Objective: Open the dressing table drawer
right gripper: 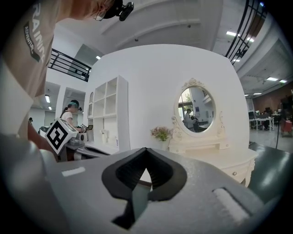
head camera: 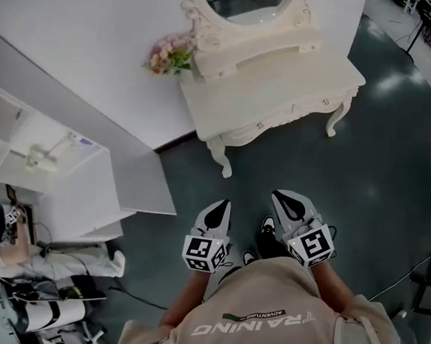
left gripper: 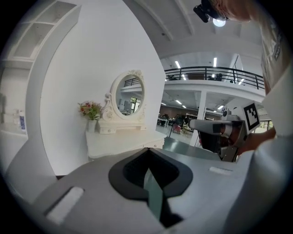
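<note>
A white shelf unit [head camera: 24, 152] is seen far to the left of the left gripper [head camera: 224, 204], against the white wall. Pink flowers [head camera: 170, 55] are set well ahead of that gripper's fingers [left gripper: 91, 192] and to their left, at the left end of the dressing table [head camera: 236, 102]. The left gripper is held low over the dark floor [head camera: 379, 165] and pointed toward the table. Its fingers are pressed together tip to tip, and nothing is held between them.

The table is placed well ahead of both pairs of fingertips and is touched by neither. An oval mirror [head camera: 247, 3] is mounted upright at the table's back, to the right of the flowers. The drawer [head camera: 290, 115] is found in the table's front face, ahead of the left fingers and somewhat to their right, and nearly straight ahead of the right ones. It is seen flush with that front, shut, and small knobs are borne on it.

The right gripper [head camera: 279, 196] is held just beside the left one, on its right, and is pointed the same way. Its fingers [right gripper: 201, 196] are likewise closed fully on each other, and nothing is gripped. Both grippers are carried in front of a person's beige top [head camera: 278, 321].
</note>
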The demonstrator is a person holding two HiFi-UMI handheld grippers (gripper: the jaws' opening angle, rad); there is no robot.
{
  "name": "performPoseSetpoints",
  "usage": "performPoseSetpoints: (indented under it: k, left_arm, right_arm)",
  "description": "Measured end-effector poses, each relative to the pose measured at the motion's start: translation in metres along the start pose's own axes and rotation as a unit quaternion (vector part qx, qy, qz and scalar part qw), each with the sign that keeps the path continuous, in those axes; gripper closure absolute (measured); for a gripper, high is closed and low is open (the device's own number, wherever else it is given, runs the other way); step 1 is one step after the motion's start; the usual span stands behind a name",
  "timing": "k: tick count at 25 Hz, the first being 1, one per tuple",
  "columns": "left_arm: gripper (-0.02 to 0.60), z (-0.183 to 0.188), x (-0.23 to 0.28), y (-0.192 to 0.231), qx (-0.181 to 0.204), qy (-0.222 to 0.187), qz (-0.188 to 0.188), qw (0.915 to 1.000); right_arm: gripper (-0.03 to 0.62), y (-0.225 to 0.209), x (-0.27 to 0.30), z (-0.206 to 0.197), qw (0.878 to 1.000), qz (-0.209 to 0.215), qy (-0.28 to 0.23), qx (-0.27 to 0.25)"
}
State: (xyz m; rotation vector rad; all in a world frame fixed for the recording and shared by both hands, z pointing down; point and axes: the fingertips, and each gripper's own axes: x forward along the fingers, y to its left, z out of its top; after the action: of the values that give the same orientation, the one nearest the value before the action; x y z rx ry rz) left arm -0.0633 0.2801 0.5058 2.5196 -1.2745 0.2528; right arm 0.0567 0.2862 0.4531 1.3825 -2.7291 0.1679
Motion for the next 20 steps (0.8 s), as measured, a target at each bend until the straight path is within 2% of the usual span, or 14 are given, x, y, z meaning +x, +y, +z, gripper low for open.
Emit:
performPoseSetpoints:
  k: [4, 8, 16, 20]
  left_arm:
    - [0.563, 0.035, 0.041, 0.002, 0.028, -0.014, -0.012, 0.9994]
    - [0.562, 0.044, 0.065, 0.012, 0.042, -0.002, 0.003, 0.9991]
    - [0.563, 0.052, 0.086, 0.034, 0.012, 0.006, 0.053, 0.9985]
    - [0.563, 0.052, 0.092, 0.048, 0.002, 0.022, 0.067, 0.9975]
  right_arm:
    - [0.592, -0.04, 0.026, 0.0, 1.0, 0.006, -0.002, -0.003]
    - [0.592, -0.071, 0.051, 0.008, 1.0, 0.015, -0.011, 0.001]
    - [0.592, -0.104, 0.088, 0.014, 0.998, 0.061, 0.0, -0.012]
    - [0.592, -0.113, 0.1, 0.012, 0.997, 0.07, 0.0, 0.017]
